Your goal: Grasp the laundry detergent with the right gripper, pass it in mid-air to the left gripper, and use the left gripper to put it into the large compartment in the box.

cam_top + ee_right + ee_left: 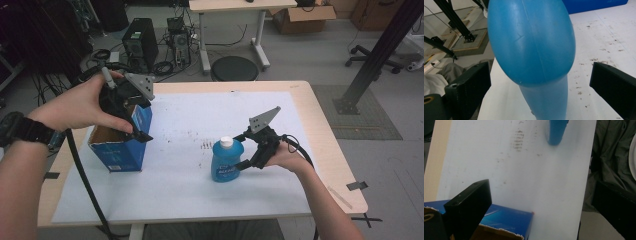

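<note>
- Tabletop (320, 150): pale wood, under a white sheet (175, 190) with dark smudges.
- Stool (234, 68): round, black, on the floor just beyond the tabletop.
- Computer tower (141, 42): beyond the tabletop's far left corner, amid cables.
- Cardboard carton (302, 17): well beyond the tabletop.

— What is cut off or hidden in the high view?

— The near wall of the blue box (122, 150) is seen, but its floor is lost in shadow, and part of its far rim is covered by the left gripper (131, 117). The label print on the blue bottle (226, 161) is too small to be read.

— And in the gripper views?

— In the left gripper view, the blue bottle (556, 131) is cut by the top edge, and the blue box (506, 221) by the bottom edge. In the right gripper view, the blue bottle (534, 50) is blurred by closeness; its cap is cut off, and contact with the jaws cannot be judged.
</note>
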Tool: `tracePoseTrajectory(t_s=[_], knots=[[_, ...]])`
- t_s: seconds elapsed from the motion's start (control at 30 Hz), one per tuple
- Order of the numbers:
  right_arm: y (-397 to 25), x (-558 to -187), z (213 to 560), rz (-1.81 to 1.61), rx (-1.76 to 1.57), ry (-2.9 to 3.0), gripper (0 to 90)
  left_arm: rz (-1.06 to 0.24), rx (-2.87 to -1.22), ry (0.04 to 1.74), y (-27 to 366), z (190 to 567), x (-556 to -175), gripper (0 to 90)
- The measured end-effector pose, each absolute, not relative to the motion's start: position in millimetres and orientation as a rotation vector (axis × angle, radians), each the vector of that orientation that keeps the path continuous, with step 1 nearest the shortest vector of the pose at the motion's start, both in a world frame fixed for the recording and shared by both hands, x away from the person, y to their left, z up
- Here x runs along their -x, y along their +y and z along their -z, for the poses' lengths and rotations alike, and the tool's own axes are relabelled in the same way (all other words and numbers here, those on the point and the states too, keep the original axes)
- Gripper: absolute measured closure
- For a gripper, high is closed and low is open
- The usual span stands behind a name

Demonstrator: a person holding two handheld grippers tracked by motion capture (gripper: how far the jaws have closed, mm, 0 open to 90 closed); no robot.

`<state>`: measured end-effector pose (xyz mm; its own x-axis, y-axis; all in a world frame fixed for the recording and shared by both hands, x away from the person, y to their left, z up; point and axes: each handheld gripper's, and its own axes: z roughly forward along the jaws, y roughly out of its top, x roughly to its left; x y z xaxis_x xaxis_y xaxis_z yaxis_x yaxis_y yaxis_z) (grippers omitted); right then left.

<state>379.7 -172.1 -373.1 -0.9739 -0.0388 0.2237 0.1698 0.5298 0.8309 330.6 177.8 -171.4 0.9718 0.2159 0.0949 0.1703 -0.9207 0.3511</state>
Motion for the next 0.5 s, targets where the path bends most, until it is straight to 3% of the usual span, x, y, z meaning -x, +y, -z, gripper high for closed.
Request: tracePoseTrajectory(t_s=[0.5], knots=[[-156.7,-375.6,388.1,1.455,0.084,-2.532,6.1,-0.183,-2.769,0.28,179.5,173.8,-330.6,3.8]])
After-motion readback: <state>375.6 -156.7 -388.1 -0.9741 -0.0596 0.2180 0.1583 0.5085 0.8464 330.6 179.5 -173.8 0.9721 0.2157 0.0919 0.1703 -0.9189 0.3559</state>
